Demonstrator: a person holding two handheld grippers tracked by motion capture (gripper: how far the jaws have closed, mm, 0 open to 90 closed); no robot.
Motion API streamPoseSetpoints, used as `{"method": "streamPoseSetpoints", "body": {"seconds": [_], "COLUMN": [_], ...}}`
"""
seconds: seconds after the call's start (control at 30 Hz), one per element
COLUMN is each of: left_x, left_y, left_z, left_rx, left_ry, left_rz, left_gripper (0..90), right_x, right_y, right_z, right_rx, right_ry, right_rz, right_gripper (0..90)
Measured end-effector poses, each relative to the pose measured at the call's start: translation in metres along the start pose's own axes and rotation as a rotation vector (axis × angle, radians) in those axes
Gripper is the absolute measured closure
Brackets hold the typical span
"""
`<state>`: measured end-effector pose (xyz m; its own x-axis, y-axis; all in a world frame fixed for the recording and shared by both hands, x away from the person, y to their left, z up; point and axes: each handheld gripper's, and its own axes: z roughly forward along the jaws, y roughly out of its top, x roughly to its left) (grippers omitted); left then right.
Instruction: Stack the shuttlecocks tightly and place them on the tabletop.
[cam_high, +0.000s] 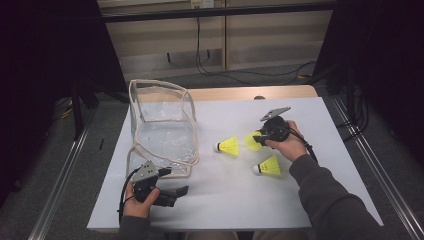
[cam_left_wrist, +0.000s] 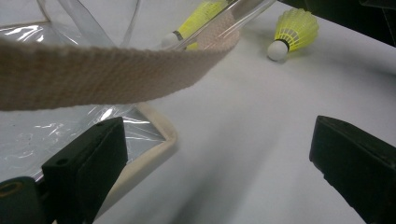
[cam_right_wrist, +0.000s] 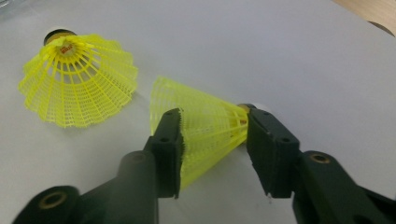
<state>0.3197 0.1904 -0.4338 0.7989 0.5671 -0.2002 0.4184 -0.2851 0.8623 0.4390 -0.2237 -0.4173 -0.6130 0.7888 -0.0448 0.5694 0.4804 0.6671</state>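
The right gripper (cam_right_wrist: 212, 154) had its jaws pinched on a yellow shuttlecock (cam_right_wrist: 201, 128) right of the desk (cam_high: 300, 200) centre, presumably to bag it. The left gripper (cam_high: 172, 196), jaws wide and empty, waited beside the clear pouch (cam_high: 162, 127) near the left edge.

Shuttlecock (cam_left_wrist: 198, 18) half behind bag strap (cam_left_wrist: 107, 77) (cork visible)
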Motion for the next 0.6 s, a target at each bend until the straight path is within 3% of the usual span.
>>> {"method": "streamPoseSetpoints", "body": {"seconds": [0.13, 0.37, 0.6], "left_x": [0.000, 0.000, 0.000], "left_y": [0.000, 0.000, 0.000], "left_z": [0.000, 0.000, 0.000], "left_rx": [-0.001, -0.001, 0.002], "left_ry": [0.001, 0.002, 0.002], "left_rz": [0.000, 0.001, 0.004], "left_gripper": [4.3, 4.3, 4.3], "right_x": [-0.004, -0.013, -0.017], "right_y": [-0.003, -0.010, -0.017], "right_z": [-0.006, -0.015, -0.025], "right_rx": [0.001, -0.026, -0.045], "right_ry": [-0.008, -0.018, 0.016], "right_rz": [0.018, 0.048, 0.072], "right_gripper": [73.4, 88.5, 89.7]}}
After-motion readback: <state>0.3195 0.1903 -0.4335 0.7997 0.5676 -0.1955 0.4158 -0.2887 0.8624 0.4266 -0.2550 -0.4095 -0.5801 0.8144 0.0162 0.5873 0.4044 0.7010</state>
